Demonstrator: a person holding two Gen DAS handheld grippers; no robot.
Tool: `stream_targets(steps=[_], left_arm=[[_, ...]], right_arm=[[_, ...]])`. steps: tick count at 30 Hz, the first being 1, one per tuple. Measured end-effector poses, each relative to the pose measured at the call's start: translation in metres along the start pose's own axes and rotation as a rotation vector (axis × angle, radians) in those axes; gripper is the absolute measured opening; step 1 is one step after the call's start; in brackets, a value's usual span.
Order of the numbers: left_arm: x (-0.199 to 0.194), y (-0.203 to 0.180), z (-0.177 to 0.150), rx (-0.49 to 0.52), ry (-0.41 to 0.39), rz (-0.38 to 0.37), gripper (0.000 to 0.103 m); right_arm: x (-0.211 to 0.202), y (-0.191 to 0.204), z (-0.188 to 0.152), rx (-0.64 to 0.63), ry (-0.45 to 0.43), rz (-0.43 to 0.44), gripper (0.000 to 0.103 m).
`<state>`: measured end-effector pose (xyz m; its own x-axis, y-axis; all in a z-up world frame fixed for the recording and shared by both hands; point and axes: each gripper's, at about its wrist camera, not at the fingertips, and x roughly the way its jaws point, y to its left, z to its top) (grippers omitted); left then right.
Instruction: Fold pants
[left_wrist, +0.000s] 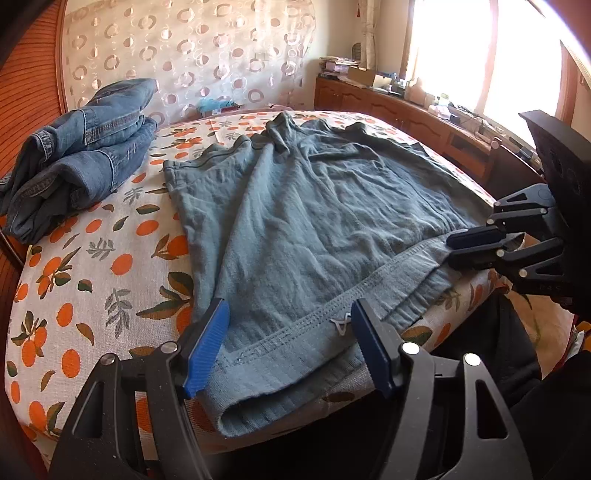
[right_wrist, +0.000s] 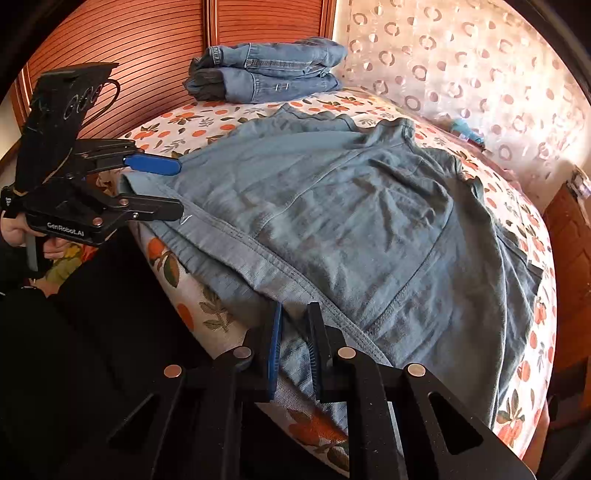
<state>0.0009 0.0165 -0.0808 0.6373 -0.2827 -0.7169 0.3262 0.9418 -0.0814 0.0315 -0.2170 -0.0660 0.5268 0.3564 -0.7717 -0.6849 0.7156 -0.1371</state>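
The grey-blue knit pants (left_wrist: 310, 221) lie spread flat on the bed, filling the centre of both wrist views. The fabric is soft and wrinkled, with a stitched, ribbed waistband (left_wrist: 295, 332) running along the near edge of the mattress. A small white mark sits on the waistband seam in the lower centre of the left wrist view. The far end of the garment is bunched toward the upper centre of the frame.

The bed carries a white bedsheet printed with oranges and green leaves (left_wrist: 92, 258). A folded stack of blue denim jeans (left_wrist: 81, 147) rests on the sheet in the upper left of the left wrist view, well apart from the pants.

Left gripper (left_wrist: 290, 332): black frame with blue ribbed pads, jaws spread wide. The waistband lies between the pads; neither pad presses on it. In the right wrist view the same gripper (right_wrist: 177, 188) appears at centre left, held by a hand (right_wrist: 14, 232), one finger above the cloth edge and one below.

Right gripper (right_wrist: 295, 332): jaws drawn close together at the lower centre of the right wrist view, pinching the waistband edge between the pads. In the left wrist view it (left_wrist: 452, 251) clamps the waistband corner at centre right.
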Motion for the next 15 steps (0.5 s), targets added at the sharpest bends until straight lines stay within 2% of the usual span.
stream_targets(steps=[4, 6, 7, 8, 15], left_arm=[[0.000, -0.001, -0.001, 0.002, -0.006, 0.003, 0.069], [0.000, -0.001, -0.001, 0.000, -0.006, 0.002, 0.069], [0.000, -0.001, -0.001, 0.001, -0.005, 0.002, 0.069], [0.000, -0.001, -0.001, 0.002, -0.005, 0.002, 0.069], [-0.010, 0.000, -0.002, -0.027, -0.021, -0.009, 0.069]], right_arm=[[0.002, 0.008, 0.001, -0.021, -0.027, -0.045, 0.014], [0.002, 0.007, 0.001, -0.007, -0.034, -0.040, 0.013], [0.000, 0.005, 0.001, 0.013, -0.046, -0.042, 0.010], [-0.001, 0.003, 0.001, 0.027, -0.050, -0.033, 0.003], [-0.012, 0.006, -0.008, 0.018, -0.046, 0.008, 0.001]])
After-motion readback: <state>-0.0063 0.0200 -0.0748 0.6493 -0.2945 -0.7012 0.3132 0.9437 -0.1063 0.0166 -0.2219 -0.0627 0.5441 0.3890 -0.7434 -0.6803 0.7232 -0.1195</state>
